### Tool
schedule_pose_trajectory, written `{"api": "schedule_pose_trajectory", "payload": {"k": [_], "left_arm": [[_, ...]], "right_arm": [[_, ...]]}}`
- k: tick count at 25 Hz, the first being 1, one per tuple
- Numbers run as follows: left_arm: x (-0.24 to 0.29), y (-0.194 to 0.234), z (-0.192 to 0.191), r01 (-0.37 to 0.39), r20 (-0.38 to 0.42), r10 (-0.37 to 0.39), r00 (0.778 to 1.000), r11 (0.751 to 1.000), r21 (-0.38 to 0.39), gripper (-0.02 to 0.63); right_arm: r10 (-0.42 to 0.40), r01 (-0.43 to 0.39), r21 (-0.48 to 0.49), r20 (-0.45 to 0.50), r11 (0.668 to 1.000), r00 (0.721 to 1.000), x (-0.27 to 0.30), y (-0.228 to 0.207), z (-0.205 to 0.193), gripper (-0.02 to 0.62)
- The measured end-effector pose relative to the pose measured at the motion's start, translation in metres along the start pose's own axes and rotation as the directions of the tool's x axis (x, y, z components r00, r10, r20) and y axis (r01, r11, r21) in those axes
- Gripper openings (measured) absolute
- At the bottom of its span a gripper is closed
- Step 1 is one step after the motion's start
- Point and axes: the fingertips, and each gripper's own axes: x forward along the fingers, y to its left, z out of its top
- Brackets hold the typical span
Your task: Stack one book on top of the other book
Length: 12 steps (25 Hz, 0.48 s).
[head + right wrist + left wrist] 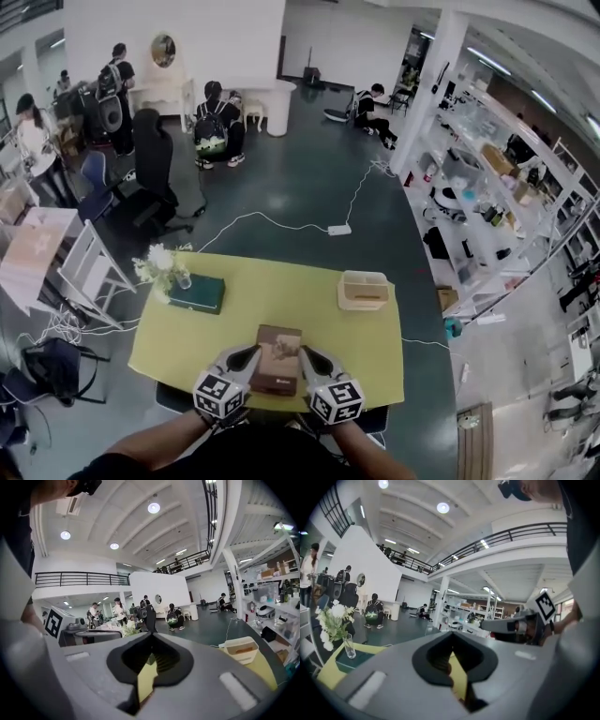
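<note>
- left gripper (251,354) and right gripper (307,354): both have jaws closed with nothing between them; they flank the brown book (278,359); cannot tell if they touch it
- brown book lies flat at the near edge of the yellow table (281,300); green book (197,293) is well apart at the far left corner; not yet stacked
- risk: closed jaws cannot clamp the cover; a squeeze from both sides may let the book slip, or push it off the near edge
- risk: vase of flowers (167,267) stands just beside the green book, maybe on it; setting a book there could tip it
- count, near to far: two grippers; two books; one table; one vase; one beige box (364,290); several people behind, too small to count
</note>
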Motion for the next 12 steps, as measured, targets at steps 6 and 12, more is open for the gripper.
{"api": "schedule_pose_trajectory", "payload": {"k": [6,12], "left_arm": [[-0.001,-0.004,0.018,0.023,0.034,-0.024,0.999,1.0,0.014,0.008],[-0.002,-0.004,0.013,0.029,0.033,-0.03,0.999,0.999,0.026,0.008]], "right_arm": [[-0.003,0.003,0.016,0.017,1.0,1.0,-0.001,0.0,0.015,0.004],[-0.028,0.028,0.019,0.006,0.999,1.0,-0.002,-0.003,0.008,0.003]]}}
